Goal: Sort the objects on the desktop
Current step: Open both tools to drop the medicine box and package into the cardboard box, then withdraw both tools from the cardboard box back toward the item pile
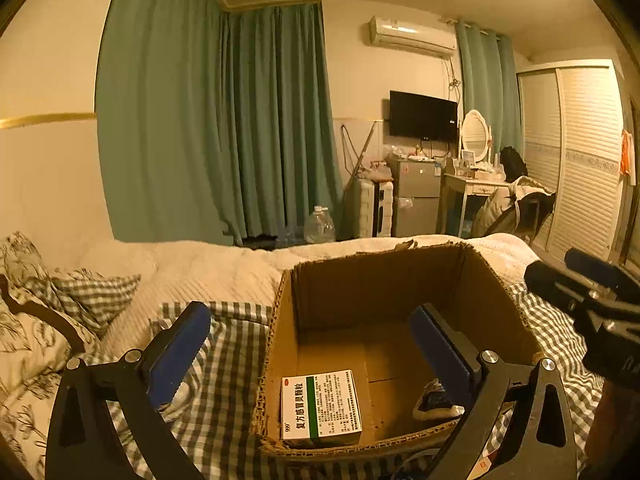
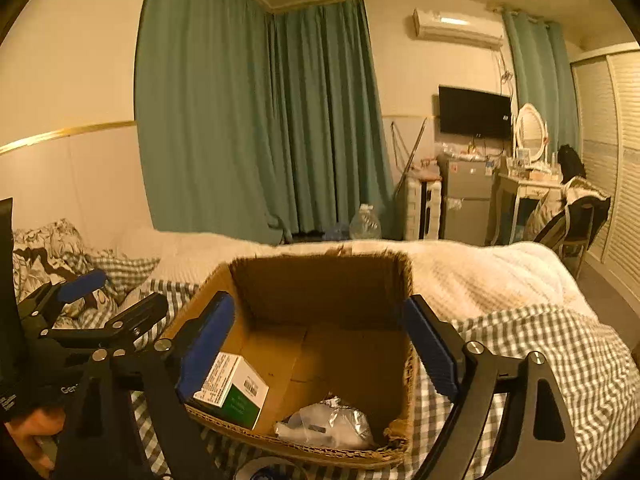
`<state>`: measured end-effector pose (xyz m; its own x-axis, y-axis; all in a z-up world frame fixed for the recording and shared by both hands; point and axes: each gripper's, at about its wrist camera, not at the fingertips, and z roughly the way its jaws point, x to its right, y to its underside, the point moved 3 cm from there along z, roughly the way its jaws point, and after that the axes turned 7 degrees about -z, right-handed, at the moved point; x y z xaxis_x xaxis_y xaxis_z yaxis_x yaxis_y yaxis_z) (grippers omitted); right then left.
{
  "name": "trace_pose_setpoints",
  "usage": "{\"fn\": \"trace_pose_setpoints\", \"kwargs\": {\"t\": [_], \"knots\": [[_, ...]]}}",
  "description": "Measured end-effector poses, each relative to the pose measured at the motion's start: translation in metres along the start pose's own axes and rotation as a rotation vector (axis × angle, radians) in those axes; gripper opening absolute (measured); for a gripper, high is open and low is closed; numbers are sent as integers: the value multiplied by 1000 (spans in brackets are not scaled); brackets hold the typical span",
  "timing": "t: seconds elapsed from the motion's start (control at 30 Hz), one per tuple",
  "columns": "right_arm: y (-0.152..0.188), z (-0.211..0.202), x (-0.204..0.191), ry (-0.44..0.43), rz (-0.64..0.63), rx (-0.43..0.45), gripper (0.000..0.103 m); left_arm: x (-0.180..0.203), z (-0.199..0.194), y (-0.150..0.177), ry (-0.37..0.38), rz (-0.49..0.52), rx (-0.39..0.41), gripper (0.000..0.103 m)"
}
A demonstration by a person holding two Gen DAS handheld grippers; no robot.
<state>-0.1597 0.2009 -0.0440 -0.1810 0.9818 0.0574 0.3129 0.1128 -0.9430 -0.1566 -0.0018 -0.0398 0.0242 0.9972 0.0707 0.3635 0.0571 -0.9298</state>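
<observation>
- Your left gripper [image 1: 308,354] has its fingers spread wide with nothing between them: one blue ribbed pad hangs over the checked sheet [image 1: 232,364], the other over the inside of the cardboard box [image 1: 400,280].
- Your right gripper [image 2: 320,346] is also spread wide and holds nothing; both its blue pads sit above the box, one near each side wall.
- The box is plain brown corrugated cardboard, open at the top, with rough, torn rims. It sits on the bed [image 2: 480,272], on the grey and white checked sheet, close to the bed's near edge.
- A white and green medicine carton [image 1: 320,408], crisp and rectangular, lies flat on the box floor in the near left corner.
- A crinkled clear plastic packet [image 2: 328,424] lies loose on the box floor towards the near right corner, apart from the carton.
- The middle and far half of the box floor are bare cardboard, so room is open there.
- Beyond the box, a ribbed cream blanket [image 1: 208,272] covers the bed.
</observation>
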Motion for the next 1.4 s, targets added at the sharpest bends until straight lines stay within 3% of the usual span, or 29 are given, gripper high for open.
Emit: {"fn": "trace_pose_setpoints", "kwargs": {"t": [0.17, 0.53, 0.9, 1.17, 1.4], "knots": [[-15, -26, 5, 3, 15, 51, 103, 4, -17, -7, -10, 14, 11, 103], [-24, -71, 1, 46, 11, 91, 103, 4, -61, -14, -8, 13, 40, 103], [-8, -85, 2, 93, 2, 36, 103, -1, -84, -8, -23, -17, 32, 103], [7, -95, 7, 85, 11, -3, 103, -2, -87, 11, -17, -39, -29, 103], [27, -91, 18, 75, 36, -90, 103, 0, -85, 33, -41, -25, -59, 103]]}}
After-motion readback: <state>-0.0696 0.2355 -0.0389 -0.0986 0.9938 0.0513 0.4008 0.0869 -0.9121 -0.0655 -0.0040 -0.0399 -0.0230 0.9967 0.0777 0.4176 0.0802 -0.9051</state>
